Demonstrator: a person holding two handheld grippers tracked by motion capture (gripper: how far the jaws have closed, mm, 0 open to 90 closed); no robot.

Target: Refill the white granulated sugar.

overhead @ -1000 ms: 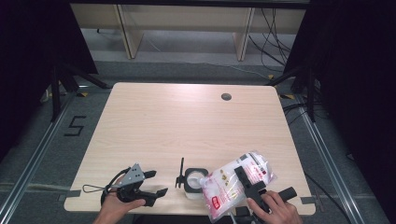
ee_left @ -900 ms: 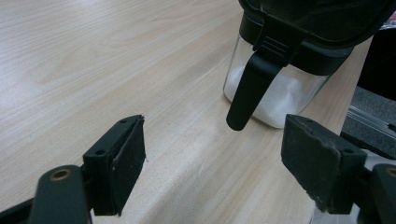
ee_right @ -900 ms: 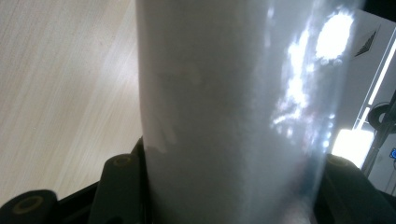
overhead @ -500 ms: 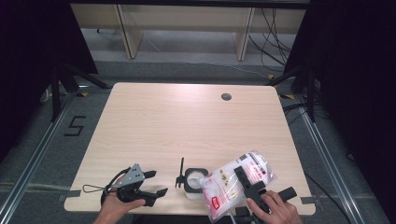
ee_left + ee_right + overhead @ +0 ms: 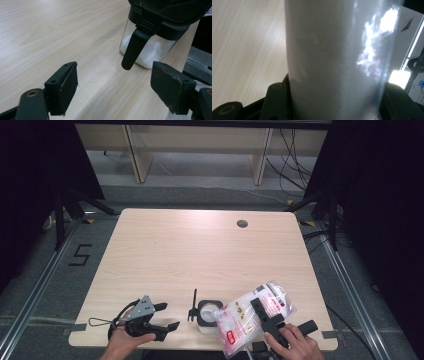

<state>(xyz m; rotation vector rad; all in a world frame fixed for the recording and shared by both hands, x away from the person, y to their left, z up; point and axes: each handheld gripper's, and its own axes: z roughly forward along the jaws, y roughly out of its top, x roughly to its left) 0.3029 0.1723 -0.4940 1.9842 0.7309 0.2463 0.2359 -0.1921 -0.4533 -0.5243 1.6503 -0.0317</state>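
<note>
White powder bag [image 5: 255,317], clamped in the right gripper [image 5: 267,312] jaws, tilts over the lidless glass jar [image 5: 207,314] near the surface's front edge (apparently to pour), while the left gripper [image 5: 160,316] jaws gape empty beside it.

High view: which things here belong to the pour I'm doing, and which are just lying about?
In the job:
- bag of white powder, clamped in the right tool, tilted over the jar
- glass jar, its black lid flipped open
- left tool, open beside the jar

Just there:
- cable hole in the table
</note>
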